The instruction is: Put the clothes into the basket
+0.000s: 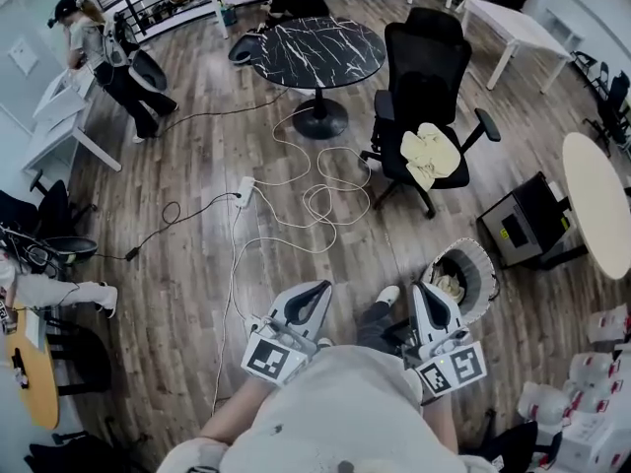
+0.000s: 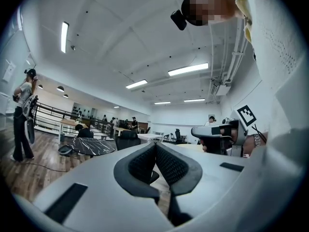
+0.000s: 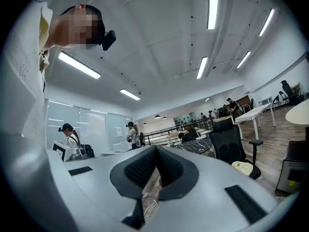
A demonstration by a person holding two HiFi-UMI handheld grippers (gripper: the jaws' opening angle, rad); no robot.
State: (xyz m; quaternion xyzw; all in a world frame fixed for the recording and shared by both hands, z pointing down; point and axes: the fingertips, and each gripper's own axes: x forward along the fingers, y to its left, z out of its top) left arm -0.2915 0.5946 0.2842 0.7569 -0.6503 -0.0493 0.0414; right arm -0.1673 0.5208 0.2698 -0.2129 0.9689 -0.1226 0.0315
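Nearest, at the wearer's waist: left gripper, jaws closed pad to pad, holding nothing; beside it right gripper, likewise closed tight and empty; both pointing level across the room. Just ahead of the right gripper, on the wood floor: woven basket, upright, something pale lying inside, too small to identify. Further out: black office chair with a pale yellow garment crumpled on its seat, well apart from the woven basket and both grippers. Left of the chair, white cables looping over the floor to a power strip; beyond them a round black marble table; farthest, at upper left, a person standing by a white desk.
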